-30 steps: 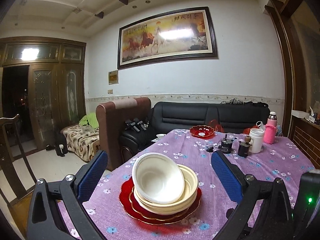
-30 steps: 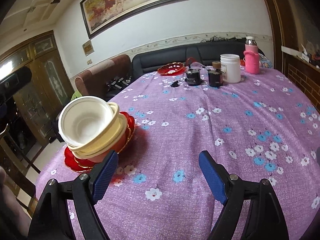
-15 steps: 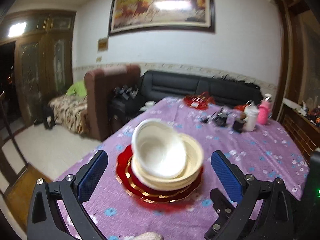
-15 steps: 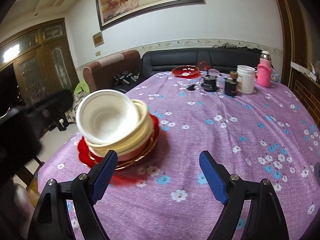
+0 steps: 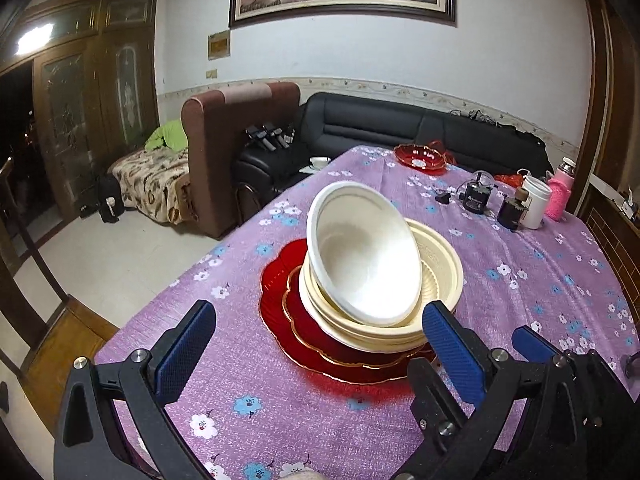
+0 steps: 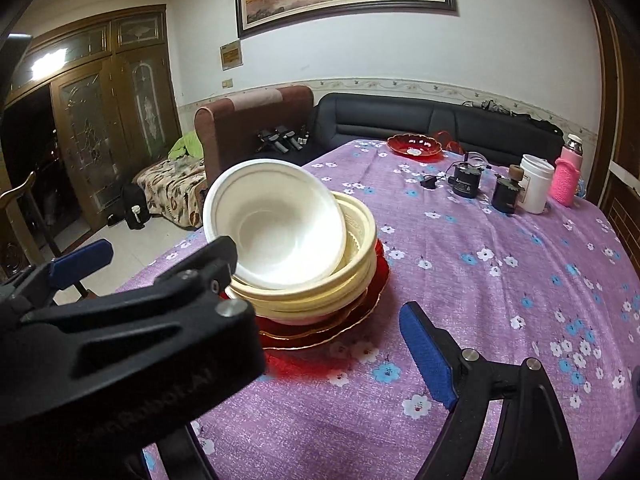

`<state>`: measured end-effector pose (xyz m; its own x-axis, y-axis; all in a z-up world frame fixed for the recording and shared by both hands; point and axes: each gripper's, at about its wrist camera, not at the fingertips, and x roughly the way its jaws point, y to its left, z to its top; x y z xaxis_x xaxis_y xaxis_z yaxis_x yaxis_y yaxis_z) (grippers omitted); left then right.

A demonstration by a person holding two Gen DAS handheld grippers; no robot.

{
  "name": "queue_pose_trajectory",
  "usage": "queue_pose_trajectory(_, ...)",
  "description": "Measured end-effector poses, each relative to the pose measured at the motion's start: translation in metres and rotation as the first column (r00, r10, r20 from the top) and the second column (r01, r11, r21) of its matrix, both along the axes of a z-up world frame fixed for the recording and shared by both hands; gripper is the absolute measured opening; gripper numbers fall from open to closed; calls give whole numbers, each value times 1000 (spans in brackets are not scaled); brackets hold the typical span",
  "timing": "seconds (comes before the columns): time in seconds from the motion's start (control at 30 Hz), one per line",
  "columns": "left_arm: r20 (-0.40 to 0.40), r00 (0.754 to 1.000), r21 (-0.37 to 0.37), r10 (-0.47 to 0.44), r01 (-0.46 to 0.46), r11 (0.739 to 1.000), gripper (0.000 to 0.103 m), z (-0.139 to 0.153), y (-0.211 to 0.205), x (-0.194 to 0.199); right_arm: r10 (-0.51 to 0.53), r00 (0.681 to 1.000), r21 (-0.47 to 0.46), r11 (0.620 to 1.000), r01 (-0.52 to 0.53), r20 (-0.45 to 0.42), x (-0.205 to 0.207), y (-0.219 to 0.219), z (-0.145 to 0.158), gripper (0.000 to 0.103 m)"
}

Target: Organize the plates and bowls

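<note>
My left gripper [image 5: 316, 344] stands wide and empty at the frame's bottom, squared up to the white bowl [image 5: 362, 258] that leans tilted in the cream bowls [image 5: 436, 264] on the red plates [image 5: 280, 300], mid-frame on the table [image 5: 520, 280]. My right gripper [image 5: 524, 344], equally wide, holds nothing.

stack: my white bowl [image 6: 276, 224] sat tilted in cream bowls [image 6: 352, 268] on red plates [image 6: 360, 312], left of centre | left gripper [image 6: 132, 276] crossed lower left, near the stack | my right gripper [image 6: 320, 344] gaped, one blue finger [image 6: 428, 356] visible lower right | tablecloth [image 6: 500, 280] purple, flowered
</note>
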<state>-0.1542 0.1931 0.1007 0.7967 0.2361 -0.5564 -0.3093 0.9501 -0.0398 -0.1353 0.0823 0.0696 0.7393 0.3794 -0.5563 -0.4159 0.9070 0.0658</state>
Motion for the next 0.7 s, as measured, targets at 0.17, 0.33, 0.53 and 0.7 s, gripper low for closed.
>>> queue_pose_trajectory(0.17, -20, 1000, -15, 7, -8, 1000, 103, -3, 4, 4, 6, 1000, -2, 1000, -7, -15, 5, 2, -4, 88)
queue_pose_trajectory(0.33, -24, 1000, -27, 3, -4, 1000, 103, -4, 5, 7, 10, 1000, -3, 1000, -10, -26, 9, 3, -8, 89)
queue_pose_trajectory(0.53, -38, 999, -36, -3, 2, 999, 103, -6, 5, 10, 8, 999, 3, 1000, -8, -37, 11, 2, -11, 89)
queue_pose_trajectory(0.7, -36, 999, -33, 2, -4, 999, 103, -6, 3, 11, 14, 999, 3, 1000, -14, -38, 9, 3, -11, 89)
